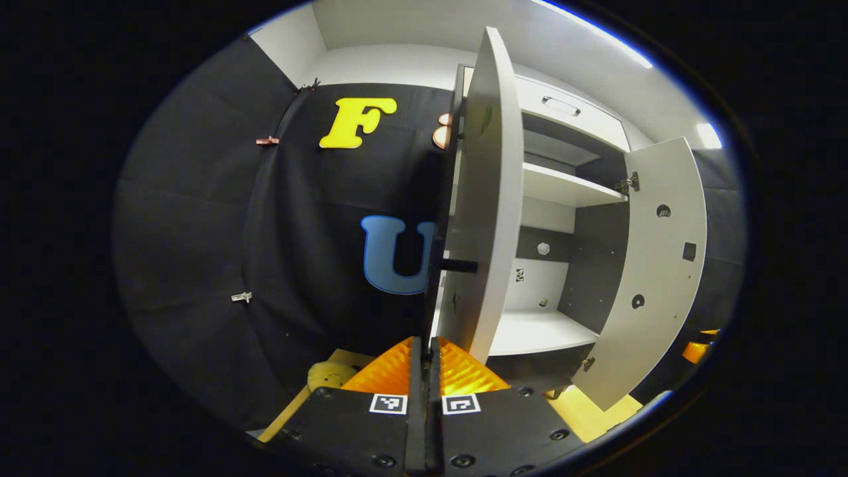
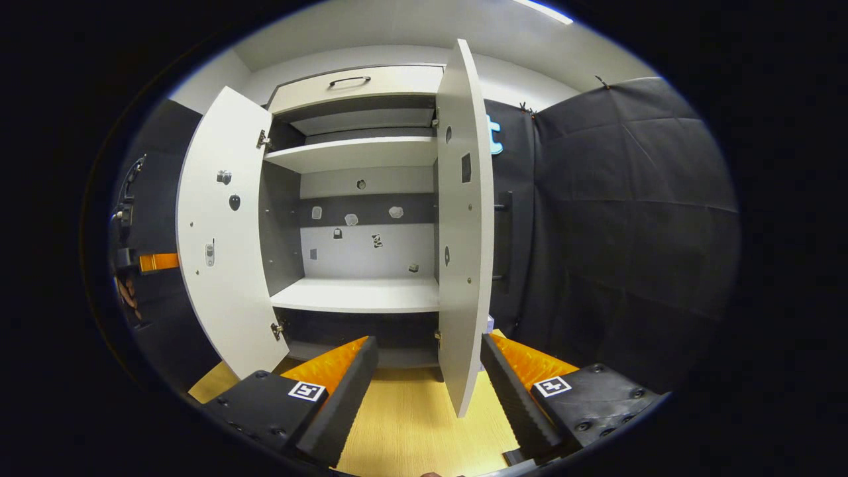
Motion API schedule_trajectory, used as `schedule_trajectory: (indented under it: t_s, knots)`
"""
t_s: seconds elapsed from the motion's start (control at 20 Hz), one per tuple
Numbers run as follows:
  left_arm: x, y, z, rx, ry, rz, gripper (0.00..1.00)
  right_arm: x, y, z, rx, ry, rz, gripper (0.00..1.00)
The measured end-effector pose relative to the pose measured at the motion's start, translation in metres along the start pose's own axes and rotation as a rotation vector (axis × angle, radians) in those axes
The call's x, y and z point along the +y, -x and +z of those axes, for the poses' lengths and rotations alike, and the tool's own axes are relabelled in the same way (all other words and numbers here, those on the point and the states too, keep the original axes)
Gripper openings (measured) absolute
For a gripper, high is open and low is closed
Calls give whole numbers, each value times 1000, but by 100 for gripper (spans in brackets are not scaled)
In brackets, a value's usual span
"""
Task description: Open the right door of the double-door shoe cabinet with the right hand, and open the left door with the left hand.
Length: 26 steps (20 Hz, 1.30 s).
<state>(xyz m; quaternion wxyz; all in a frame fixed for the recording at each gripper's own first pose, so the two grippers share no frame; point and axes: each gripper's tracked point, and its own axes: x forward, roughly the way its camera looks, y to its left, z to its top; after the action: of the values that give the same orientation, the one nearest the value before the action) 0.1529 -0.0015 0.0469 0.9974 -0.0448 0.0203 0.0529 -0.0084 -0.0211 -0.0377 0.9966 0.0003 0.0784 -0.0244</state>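
Observation:
The white shoe cabinet [image 2: 361, 295] stands with both doors swung out. In the right gripper view the left door [image 2: 218, 238] is wide open and the right door [image 2: 464, 199] is seen almost edge-on, its black bar handle [image 2: 503, 238] on the outer face. My right gripper [image 2: 429, 344] is open, a finger on either side of that door's lower edge, touching nothing. In the left gripper view the left door [image 1: 483, 199] stands edge-on just past my left gripper [image 1: 424, 344], whose fingers are pressed together below the black handle peg [image 1: 458, 265]. The right door [image 1: 656, 265] is open beyond.
Bare shelves [image 1: 563, 189] and a closed top drawer [image 2: 351, 83] fill the cabinet. It rests on a light wooden floor [image 2: 411, 411]. Black cloth walls [image 2: 629, 232] close in on both sides. The left gripper's orange part [image 2: 159, 262] and a hand [image 2: 126, 291] show behind the left door.

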Motion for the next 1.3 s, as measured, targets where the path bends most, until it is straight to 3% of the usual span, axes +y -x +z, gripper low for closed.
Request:
schedule_trajectory:
  t_s: [0.2,0.5,0.65,0.7,0.85,0.9,0.95,1.05,1.3]
  knots:
    - [17,10,8,-20,-71,77,5,8,1,18,-33,12,24,98]
    - [-6,9,17,-83,-27,63,6,2,-10,40,-76,49,61,99]
    - [-24,6,15,-98,-7,35,16,-8,-12,49,-99,63,78,98]
    - [-26,5,14,-99,-18,35,21,-12,-12,49,-101,65,82,98]
    - [-32,6,8,-85,-60,11,58,-25,-11,37,-84,61,92,98]
    - [-35,6,7,-81,-60,3,63,-32,-10,32,-76,58,91,98]
    - [-40,6,2,-72,-62,-6,80,-37,-9,27,-68,53,89,98]
    - [-41,9,-2,-56,-87,-5,94,-47,-7,20,-57,40,82,98]
    - [-42,9,-3,-52,-145,-17,96,-62,-9,11,-44,2,69,98]
